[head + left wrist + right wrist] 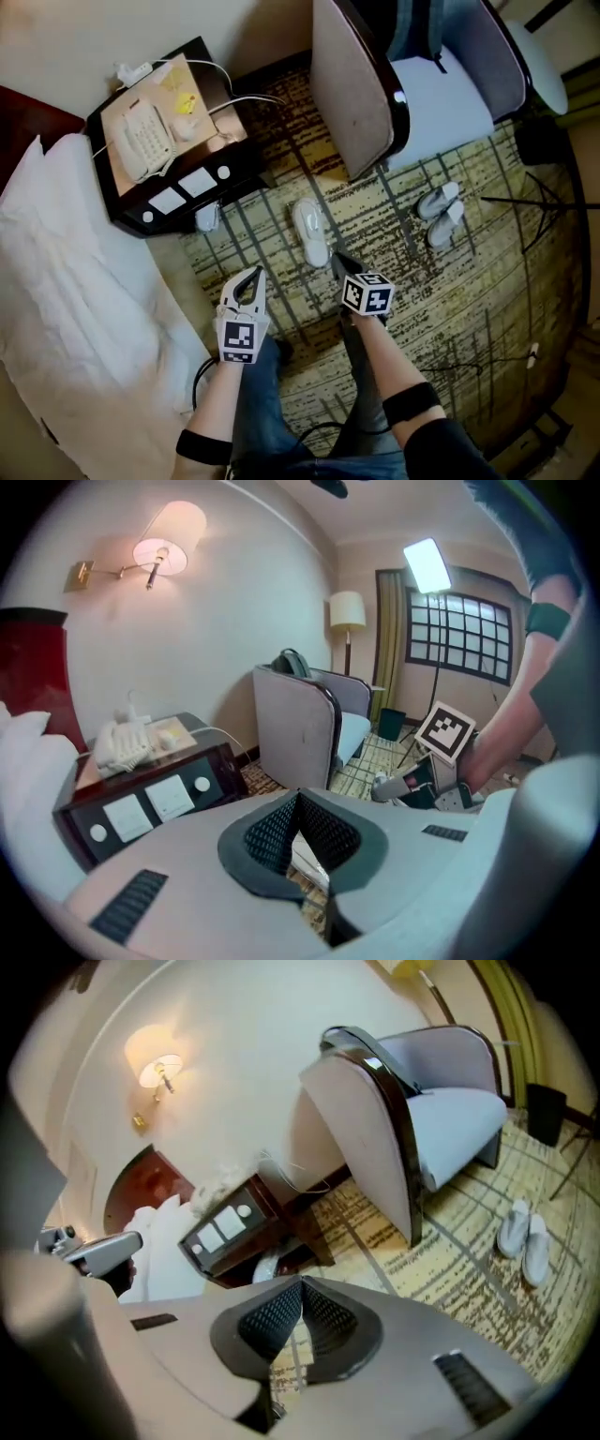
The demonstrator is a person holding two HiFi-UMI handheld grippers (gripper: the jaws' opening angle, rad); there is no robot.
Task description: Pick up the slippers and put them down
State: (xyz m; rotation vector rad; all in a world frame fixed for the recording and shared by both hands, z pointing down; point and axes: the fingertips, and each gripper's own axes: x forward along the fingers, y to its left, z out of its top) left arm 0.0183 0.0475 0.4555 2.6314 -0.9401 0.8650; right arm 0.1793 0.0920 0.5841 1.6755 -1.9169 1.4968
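A white slipper (312, 232) lies on the patterned carpet in front of the armchair, just beyond both grippers. A second white pair (441, 214) (523, 1232) rests further right, by the chair's front. My left gripper (253, 272) (298, 797) hovers above the carpet to the near left of the lone slipper; its jaws are shut with nothing between them. My right gripper (337, 258) (302, 1283) hangs just below that slipper's near end, also shut and empty. The right gripper (412, 785) with its marker cube shows in the left gripper view.
A dark nightstand (141, 202) with a white telephone (142, 141) stands at the far left, the white bed (66, 281) beside it. A grey armchair (412, 84) stands at the back. Thin black stand legs (544, 202) cross the carpet at right.
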